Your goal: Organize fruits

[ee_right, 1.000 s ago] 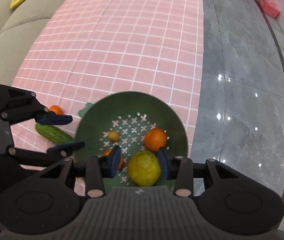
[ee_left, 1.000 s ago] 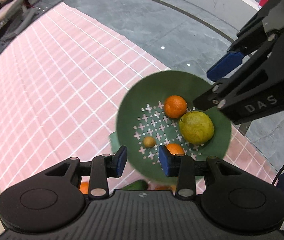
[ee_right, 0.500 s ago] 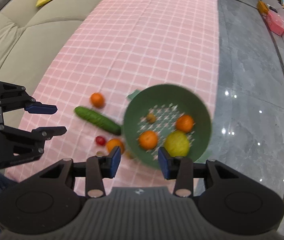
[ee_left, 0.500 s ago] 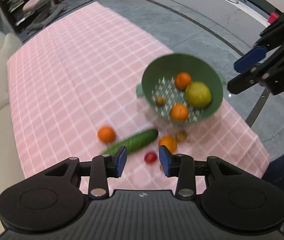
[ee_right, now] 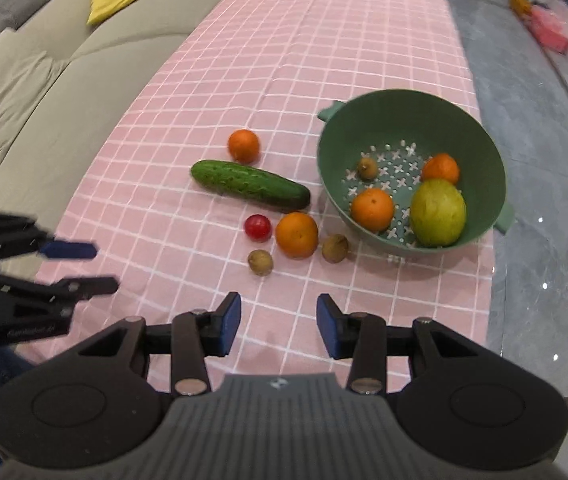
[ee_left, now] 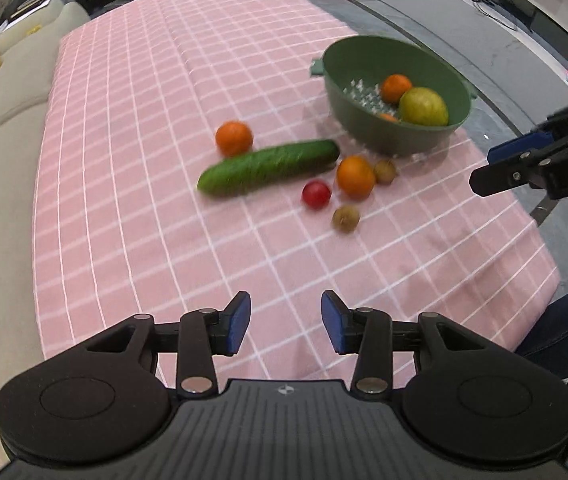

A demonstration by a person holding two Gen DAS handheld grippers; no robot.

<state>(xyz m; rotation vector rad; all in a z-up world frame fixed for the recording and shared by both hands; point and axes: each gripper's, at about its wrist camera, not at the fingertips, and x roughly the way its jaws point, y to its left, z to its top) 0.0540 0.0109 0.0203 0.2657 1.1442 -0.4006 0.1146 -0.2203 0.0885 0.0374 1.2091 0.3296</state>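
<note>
Roughly halfway imo. The green colander (ee_right: 483, 136) sits on the right side of the pink checked cloth (ee_right: 284, 60), and it's already got 4 things in it: an orange near the front (ee_right: 372, 209), another orange further back (ee_right: 440, 169), a big yellow-green fruit (ee_right: 437, 213) at the right, touching the back orange, and a small brown fruit (ee_right: 367, 167) on the left of the holes.

Still out on the cloth, left of the colander: a far orange (ee_right: 244, 145), a cucumber (ee_right: 250, 185) lying diagonal just near of it, a small red tomato-looking thing (ee_right: 258, 227), a big orange (ee_right: 297, 235) just beside that, plus 2 small brown fruits, one (ee_right: 335, 248) close to the colander base and one (ee_right: 260, 262) nearest of all. So 6 items loose; whether the cuke counts as "fruit" idk.

Tongs: left gripper (ee_left: 284, 322) is empty and its jaws are opening, nothing btwn them. Right gripper (ee_right: 278, 326) is also released, gap clear, holding nothing. Both hover over bare cloth at the near edge, well apart from the loose pile, so no pick is underway rn.
</note>
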